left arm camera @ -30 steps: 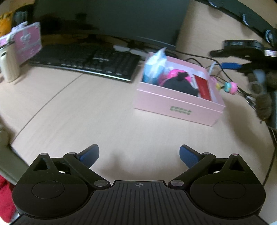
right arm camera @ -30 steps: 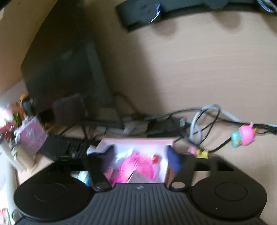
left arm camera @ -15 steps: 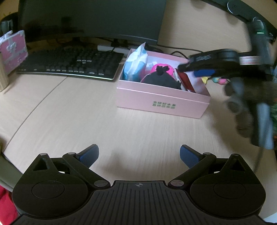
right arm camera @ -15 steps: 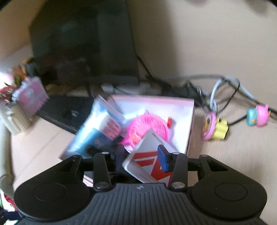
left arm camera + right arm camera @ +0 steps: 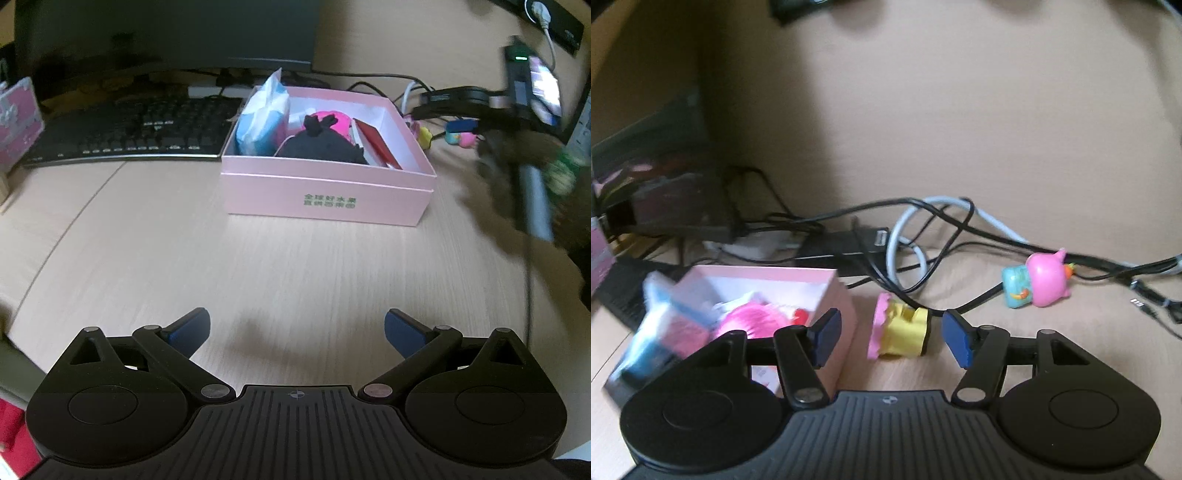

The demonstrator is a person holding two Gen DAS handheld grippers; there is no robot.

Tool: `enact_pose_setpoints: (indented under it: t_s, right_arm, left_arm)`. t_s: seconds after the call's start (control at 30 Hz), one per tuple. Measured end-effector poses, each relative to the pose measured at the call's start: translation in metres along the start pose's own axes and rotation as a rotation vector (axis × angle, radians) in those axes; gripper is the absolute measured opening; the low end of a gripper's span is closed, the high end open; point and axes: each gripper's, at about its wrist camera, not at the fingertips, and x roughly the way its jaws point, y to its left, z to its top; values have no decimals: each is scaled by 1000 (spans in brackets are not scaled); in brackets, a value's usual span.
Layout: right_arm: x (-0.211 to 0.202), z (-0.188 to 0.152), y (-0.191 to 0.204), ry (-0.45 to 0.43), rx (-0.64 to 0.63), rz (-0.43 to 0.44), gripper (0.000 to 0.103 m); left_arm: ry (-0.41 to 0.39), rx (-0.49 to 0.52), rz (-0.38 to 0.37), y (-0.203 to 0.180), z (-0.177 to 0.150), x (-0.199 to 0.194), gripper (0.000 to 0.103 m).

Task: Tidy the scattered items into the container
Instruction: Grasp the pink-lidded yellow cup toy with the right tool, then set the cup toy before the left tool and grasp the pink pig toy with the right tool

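Between the spread blue pads of the right gripper (image 5: 890,339), a yellow and pink toy (image 5: 899,334) is lying on its side on the desk (image 5: 960,280), a little beyond the fingertips and touching neither; the jaws are standing wide apart with nothing in them; the left pad (image 5: 825,338) is overlapping the near corner of the pink box (image 5: 846,314), which is sitting just beside the toy on its left; farther right, a pink and teal toy (image 5: 1038,284) is resting among the cables (image 5: 923,236), well apart from the jaws.

The left gripper (image 5: 295,332) is hovering over bare desk with its jaws open and empty; the pink box (image 5: 327,197) is sitting well ahead of it, holding a blue tissue pack (image 5: 264,118), a black pouch (image 5: 325,146), something bright pink and a red box (image 5: 375,142); a keyboard (image 5: 129,129) is lying to the box's left, under a monitor (image 5: 166,33); the right gripper is showing blurred at the far right.
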Motion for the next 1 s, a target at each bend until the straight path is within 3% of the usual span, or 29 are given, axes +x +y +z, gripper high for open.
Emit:
enact_pose_setpoints:
  t_s: [0.07,0.13,0.2,0.47,0.63,0.77,0.83,1.0]
  right_arm:
    - [20,3,-4,31,31,-4,58]
    - [33,2,-8,70,62,0,42]
    - [31,0,-15,83,104,13,42]
    - [-61,-40,-40,81,192,20,42]
    - [-117,-87,-27,234,235,156,42]
    - [-118,-118,-14,359,436,394,42]
    - [-111,-129,-9,392,528,464,42]
    - [-105,-134,5,393,469,441,43]
  left_arm:
    - [-11,17,11,-2,-2,-5,103]
    - [-24,45,21,-5,-5,-8,103]
    - [-36,73,34,-8,-8,-9,103]
    - [-73,164,-56,-27,-3,-1,103]
    - [-85,277,-121,-48,-4,6,103]
    - [-89,344,-152,-57,-10,8,103]
    - [-84,359,-154,-56,-14,7,103]
    - [-76,345,-142,-49,-13,8,103]
